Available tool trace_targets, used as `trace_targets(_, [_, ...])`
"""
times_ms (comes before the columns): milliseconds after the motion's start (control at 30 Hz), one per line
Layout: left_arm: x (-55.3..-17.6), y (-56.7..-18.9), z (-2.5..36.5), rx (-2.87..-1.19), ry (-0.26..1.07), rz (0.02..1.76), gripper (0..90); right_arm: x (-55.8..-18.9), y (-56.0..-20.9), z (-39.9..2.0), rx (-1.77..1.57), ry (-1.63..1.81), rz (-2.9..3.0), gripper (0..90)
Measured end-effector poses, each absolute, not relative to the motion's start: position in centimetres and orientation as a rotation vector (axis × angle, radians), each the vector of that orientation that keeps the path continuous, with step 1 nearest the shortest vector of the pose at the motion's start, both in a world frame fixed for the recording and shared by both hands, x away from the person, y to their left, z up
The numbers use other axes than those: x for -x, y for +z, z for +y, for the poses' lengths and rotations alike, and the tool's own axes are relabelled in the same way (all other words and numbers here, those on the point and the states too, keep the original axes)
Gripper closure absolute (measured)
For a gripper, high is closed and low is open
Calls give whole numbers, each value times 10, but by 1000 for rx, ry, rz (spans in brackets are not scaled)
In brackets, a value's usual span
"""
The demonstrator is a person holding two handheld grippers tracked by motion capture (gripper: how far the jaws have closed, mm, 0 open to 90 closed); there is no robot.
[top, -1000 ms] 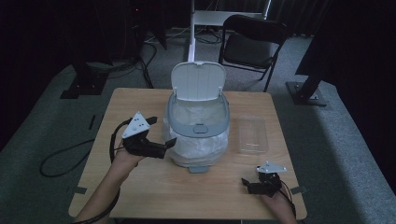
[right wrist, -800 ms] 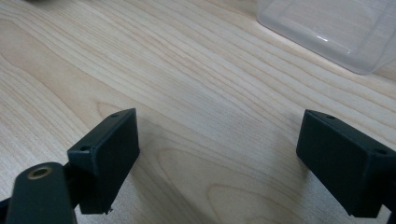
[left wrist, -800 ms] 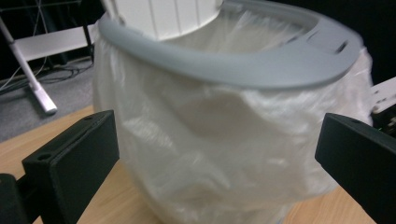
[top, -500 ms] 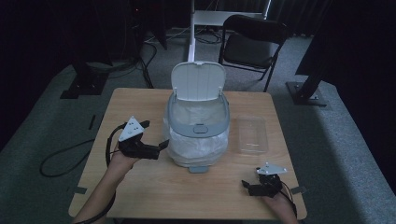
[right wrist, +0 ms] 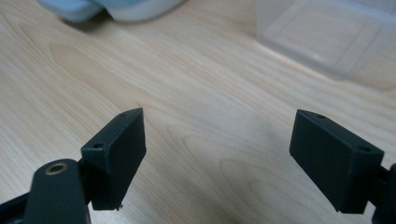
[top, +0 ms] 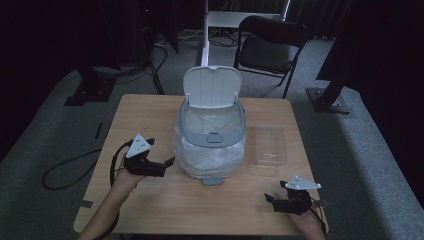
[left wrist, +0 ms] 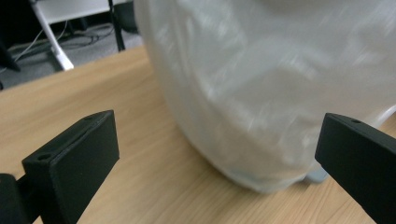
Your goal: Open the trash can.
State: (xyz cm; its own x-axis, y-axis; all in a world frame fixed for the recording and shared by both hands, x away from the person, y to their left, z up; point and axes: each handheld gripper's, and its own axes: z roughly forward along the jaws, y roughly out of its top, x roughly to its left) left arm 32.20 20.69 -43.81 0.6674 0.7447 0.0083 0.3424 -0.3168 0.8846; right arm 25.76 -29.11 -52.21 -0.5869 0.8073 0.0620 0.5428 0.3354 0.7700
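L tool (top: 167, 162) lower; 1 bin (top: 212, 135)

High view: looking forward and down over the table (top: 150, 200). Left gripper view: facing the lined bin (left wrist: 261, 93) at close range, low. Right gripper view: facing tabletop, clear tray (right wrist: 327, 32) far right. Sharing bin and table.

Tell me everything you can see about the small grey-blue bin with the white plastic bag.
The grey-blue plastic bin stands upright near the middle of the wooden table. Its hinged lid is raised at the back. A thin white bag lines it and hangs crumpled over its outside, down to the tabletop. A small pedal sticks out in front. No gripper touches it.
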Motion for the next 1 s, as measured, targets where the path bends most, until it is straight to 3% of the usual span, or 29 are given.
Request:
trace_targets(533, [-319,-487,236,-1948,552,1000,6,-277,-500,-308,-1282,1186,2144,169])
trace_targets(1000, [-318,-523,261,-2017,582,1131,6,-318,-492,-317,-1374,1234,2018,169])
